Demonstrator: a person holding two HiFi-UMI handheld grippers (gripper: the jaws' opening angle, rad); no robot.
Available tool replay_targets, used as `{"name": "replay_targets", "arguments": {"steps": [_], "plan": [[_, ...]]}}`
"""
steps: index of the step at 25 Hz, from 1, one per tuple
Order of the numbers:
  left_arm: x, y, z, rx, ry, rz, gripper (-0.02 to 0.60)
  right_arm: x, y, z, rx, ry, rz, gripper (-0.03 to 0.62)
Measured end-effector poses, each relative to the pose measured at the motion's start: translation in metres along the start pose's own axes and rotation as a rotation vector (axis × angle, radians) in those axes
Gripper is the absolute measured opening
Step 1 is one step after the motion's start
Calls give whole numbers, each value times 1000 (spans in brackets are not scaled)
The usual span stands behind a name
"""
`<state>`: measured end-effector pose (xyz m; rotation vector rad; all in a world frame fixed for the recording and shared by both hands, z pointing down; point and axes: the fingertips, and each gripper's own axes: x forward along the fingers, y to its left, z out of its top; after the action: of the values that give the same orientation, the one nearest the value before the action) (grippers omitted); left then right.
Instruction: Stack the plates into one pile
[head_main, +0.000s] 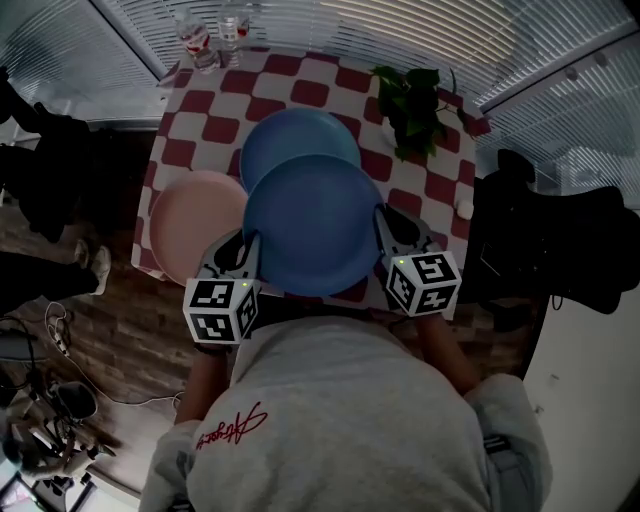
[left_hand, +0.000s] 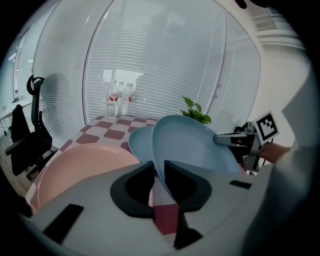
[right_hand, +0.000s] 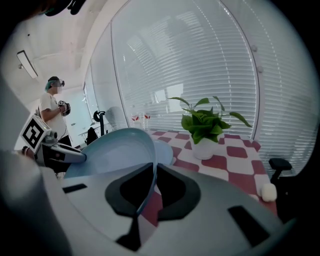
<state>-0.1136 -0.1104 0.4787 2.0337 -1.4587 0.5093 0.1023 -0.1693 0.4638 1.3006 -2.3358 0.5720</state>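
Note:
I hold a blue plate (head_main: 312, 225) by opposite rims above the near part of the checked table (head_main: 300, 80). My left gripper (head_main: 250, 252) is shut on its left rim and my right gripper (head_main: 385, 230) is shut on its right rim. In the left gripper view the rim (left_hand: 159, 175) runs between the jaws, with the plate (left_hand: 192, 145) tilted beyond. The right gripper view shows the same grip on the plate (right_hand: 115, 150). A second blue plate (head_main: 300, 140) lies on the table behind, partly covered. A pink plate (head_main: 195, 225) lies at the table's left.
A potted plant (head_main: 410, 105) stands at the back right of the table and bottles (head_main: 210, 30) at the back left. A small white object (right_hand: 268, 191) lies near the right edge. A person (right_hand: 52, 112) stands far off, and an office chair (left_hand: 27, 135) is left of the table.

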Motion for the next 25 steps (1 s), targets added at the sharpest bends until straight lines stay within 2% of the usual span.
{"name": "replay_targets", "arguments": {"steps": [14, 25], "plan": [[-35, 102, -3, -49, 3, 31, 71, 58, 92, 19, -39, 14, 37, 31], [-59, 167, -13, -53, 15, 55, 71, 96, 153, 18, -54, 23, 59, 31]]}}
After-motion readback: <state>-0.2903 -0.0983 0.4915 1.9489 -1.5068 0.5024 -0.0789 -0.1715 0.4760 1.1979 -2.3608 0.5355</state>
